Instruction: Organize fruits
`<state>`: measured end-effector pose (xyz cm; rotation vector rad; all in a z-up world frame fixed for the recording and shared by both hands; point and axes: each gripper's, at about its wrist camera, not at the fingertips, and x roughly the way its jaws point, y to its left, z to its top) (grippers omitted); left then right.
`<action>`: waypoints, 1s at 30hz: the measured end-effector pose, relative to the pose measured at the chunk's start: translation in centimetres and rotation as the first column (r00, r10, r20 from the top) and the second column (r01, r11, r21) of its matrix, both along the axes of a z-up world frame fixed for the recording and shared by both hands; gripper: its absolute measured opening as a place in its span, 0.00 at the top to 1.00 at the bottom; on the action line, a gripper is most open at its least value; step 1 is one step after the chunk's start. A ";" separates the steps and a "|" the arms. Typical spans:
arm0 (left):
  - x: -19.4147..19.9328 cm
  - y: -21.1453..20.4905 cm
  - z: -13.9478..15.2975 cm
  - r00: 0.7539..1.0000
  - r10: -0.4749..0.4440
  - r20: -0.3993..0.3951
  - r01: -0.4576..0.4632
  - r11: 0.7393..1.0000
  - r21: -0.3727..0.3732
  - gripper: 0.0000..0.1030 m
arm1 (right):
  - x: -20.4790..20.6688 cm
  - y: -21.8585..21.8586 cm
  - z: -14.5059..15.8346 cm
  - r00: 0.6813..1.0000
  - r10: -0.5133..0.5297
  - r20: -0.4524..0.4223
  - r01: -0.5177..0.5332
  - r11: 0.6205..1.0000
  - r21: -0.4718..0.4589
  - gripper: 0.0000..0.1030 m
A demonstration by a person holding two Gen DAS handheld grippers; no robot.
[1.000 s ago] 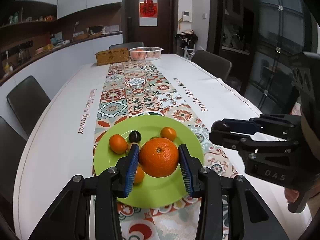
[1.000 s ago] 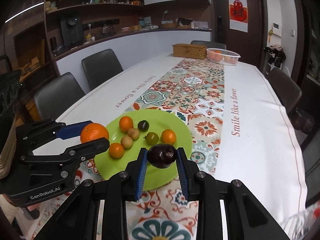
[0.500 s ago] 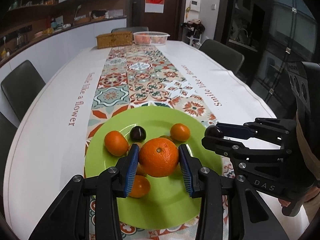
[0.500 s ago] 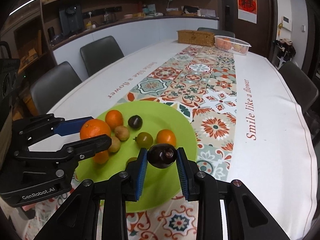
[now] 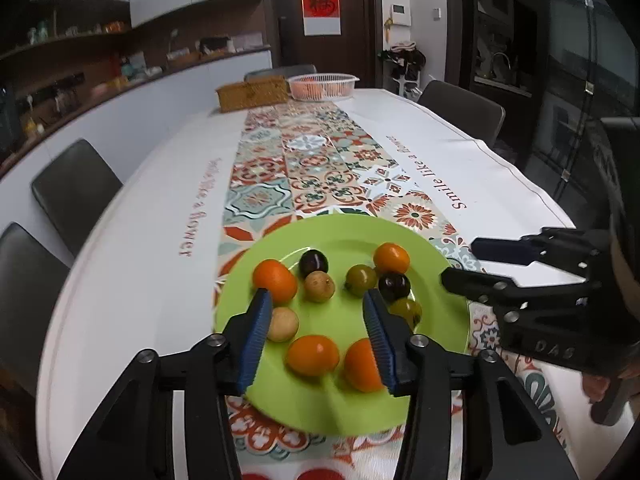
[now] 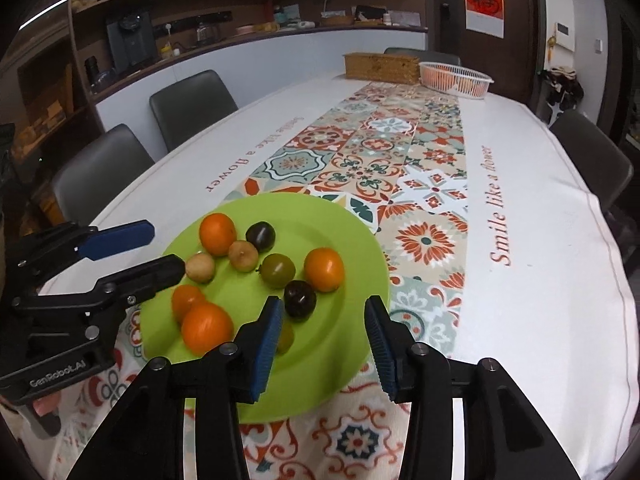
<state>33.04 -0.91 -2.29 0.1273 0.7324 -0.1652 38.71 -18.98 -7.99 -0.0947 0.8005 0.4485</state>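
Fruits are all on the green plate [image 5: 440, 332] now, none in either gripper. A second ago your left gripper [image 5: 316, 336] was clamped on the big orange [image 5: 362, 364] and your right gripper [image 6: 324, 340] on the dark plum [image 6: 300, 298]; both have let go, and both pairs of fingers stand wide apart with nothing between them.

The big orange now lies at the near edge of the plate, partly behind your left gripper's right finger [image 5: 380, 344], just beside another orange [image 5: 313, 355] (the near fruit is a bit blurred, so it may not have settled). The dark plum rests on the plate just ahead of your right gripper's left finger [image 6: 268, 344], close to a greenish fruit [image 6: 278, 268] and a small orange [image 6: 324, 269].

The rest are spread across the plate: an orange at the far left [image 5: 275, 280], a second dark plum [image 5: 314, 262], two tan round fruits [image 5: 319, 286] [image 5: 282, 323], and another greenish one [image 5: 406, 311].

My read: this is a double drop-off, so these two pieces look finished. The plate sits on the patterned table runner [image 5: 320, 168]. Far down the table, the white basket [image 5: 323, 86], beside a wicker box [image 5: 253, 94], seems to hold more orange fruit; I can't tell whether you need it.
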 end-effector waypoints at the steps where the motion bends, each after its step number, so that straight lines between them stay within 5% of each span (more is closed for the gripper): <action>1: -0.7 0.0 0.3 1.000 0.007 0.014 -0.008 1.000 0.010 0.51 | -0.5 -0.1 0.3 1.000 -0.008 0.009 0.009 1.000 -0.005 0.58; 16: -10.5 -1.0 6.1 0.982 0.048 0.182 -0.045 0.999 -0.019 0.25 | -10.7 -3.8 5.9 0.974 -0.159 0.162 0.153 0.987 0.043 0.41; 21: -14.1 -1.4 7.1 0.976 0.045 0.213 -0.039 0.999 -0.030 0.19 | -14.6 -4.7 7.4 0.960 -0.193 0.201 0.184 0.981 0.060 0.29; 30: -19.4 -1.8 7.9 0.967 0.063 0.245 -0.052 0.997 -0.048 0.06 | -20.6 -5.7 8.4 0.945 -0.225 0.237 0.213 0.974 0.074 0.22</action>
